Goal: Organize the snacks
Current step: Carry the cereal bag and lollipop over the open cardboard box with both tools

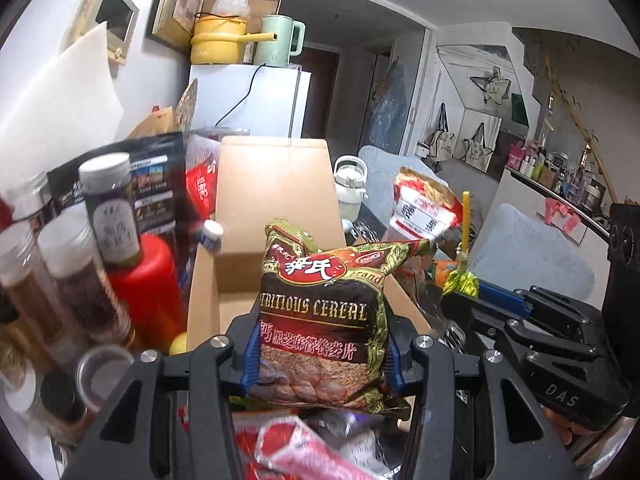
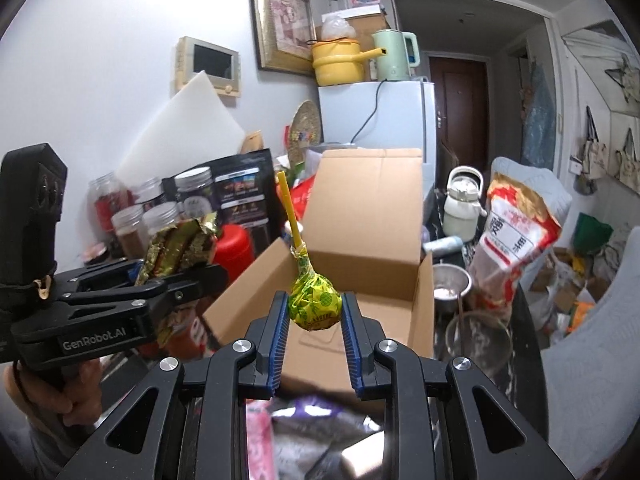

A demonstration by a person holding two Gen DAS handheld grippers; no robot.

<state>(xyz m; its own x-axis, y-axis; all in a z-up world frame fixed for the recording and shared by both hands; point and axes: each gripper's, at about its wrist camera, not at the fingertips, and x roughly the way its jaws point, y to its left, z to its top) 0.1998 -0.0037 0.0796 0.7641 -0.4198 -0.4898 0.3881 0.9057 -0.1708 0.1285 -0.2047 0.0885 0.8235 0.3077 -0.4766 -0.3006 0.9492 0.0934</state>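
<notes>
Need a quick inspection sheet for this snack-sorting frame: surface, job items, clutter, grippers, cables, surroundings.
Surface: mostly hidden under packets and jars; bare top not visible.
Job's things: cereal packet and yellow-wrapped lollipop, both held up in front of the open cardboard box, whose visible inside looks empty.
Clutter: lidded jars, red bottle, black pouch, white pot, red-and-white bag.
Grippers: left gripper shut on the cereal packet; right gripper shut on the lollipop, stick upward.
Cables: black cord hangs from the green kettle down the fridge.
Surroundings: framed picture, yellow pot, dark door.
</notes>
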